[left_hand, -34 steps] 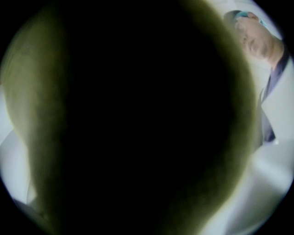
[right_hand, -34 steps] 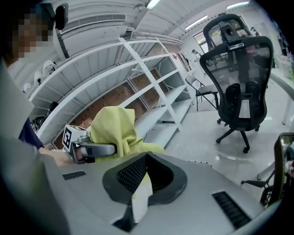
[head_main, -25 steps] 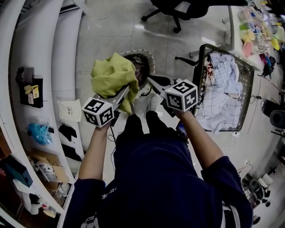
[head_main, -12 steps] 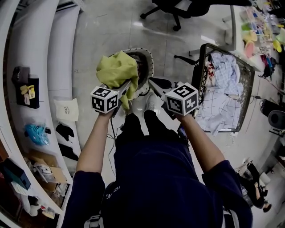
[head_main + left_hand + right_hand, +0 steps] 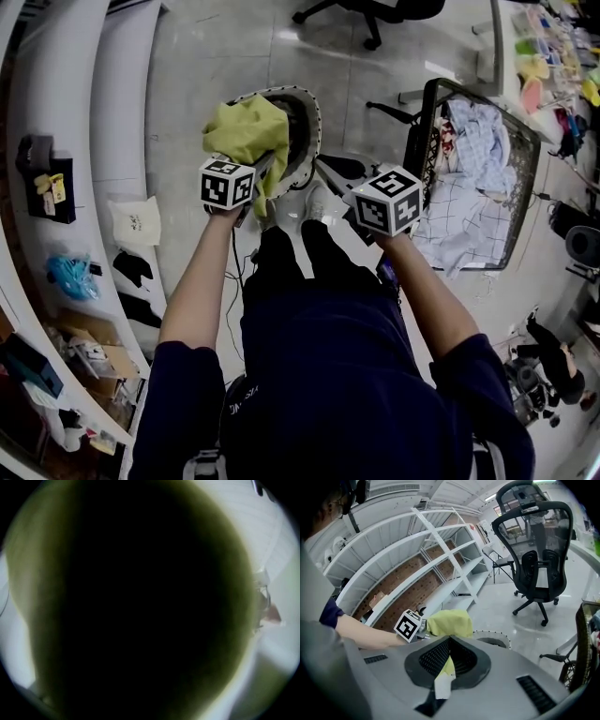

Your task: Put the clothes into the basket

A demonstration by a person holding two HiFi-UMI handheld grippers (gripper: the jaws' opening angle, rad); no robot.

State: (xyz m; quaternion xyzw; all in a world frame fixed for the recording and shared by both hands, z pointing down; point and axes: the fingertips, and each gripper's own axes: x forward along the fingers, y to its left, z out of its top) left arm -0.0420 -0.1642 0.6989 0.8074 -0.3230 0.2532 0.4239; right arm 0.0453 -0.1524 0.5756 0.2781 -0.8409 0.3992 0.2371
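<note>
yellow-green cloth (image 5: 246, 131): over round basket (image 5: 317, 122) rim | wire basket (image 5: 419, 141): clothes (image 5: 478, 141) inside

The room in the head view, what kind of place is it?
Probably a lab or workshop rather than a home: long white shelves with odds and ends, a black office chair on a hard shiny floor, and a wire basket of clothes.
</note>
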